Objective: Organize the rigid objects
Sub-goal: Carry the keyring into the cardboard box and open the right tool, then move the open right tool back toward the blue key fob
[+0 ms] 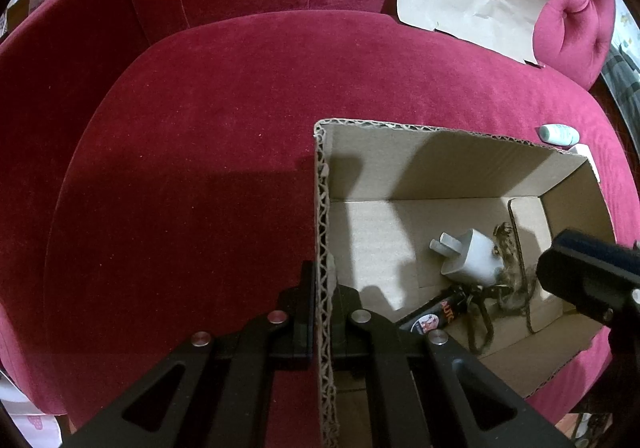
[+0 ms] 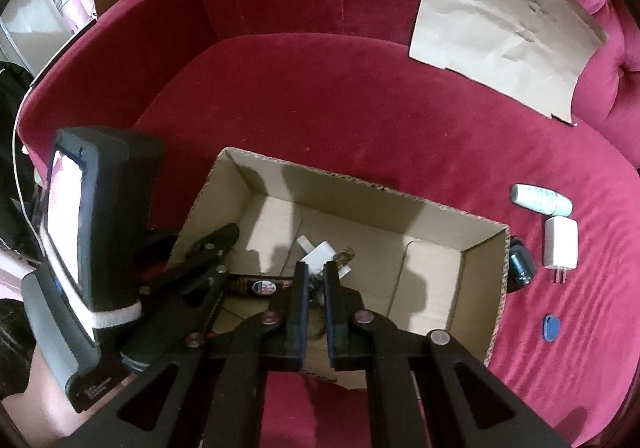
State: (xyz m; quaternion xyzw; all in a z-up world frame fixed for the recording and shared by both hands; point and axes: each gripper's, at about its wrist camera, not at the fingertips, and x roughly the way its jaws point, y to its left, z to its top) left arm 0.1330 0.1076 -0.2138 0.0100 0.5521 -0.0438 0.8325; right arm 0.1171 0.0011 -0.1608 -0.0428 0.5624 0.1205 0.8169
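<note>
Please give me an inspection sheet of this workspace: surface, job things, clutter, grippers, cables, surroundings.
Surface: red sofa seat.
Job's things: open box holds a white plug, black tube and rope; outside lie a white bottle, charger, dark jar and blue tag.
Clutter: brown paper.
Grippers: left gripper clamps the box wall; right gripper, narrowly open, above the box.
Cables: white cord at left edge.
Surroundings: nothing clear.

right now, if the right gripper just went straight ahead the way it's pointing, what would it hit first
Probably the brown cord bundle inside the cardboard box, with the white charger just beyond it. The right gripper points down into the box, fingers slightly apart and holding nothing visible. Depth is unclear, so the order is uncertain.
</note>
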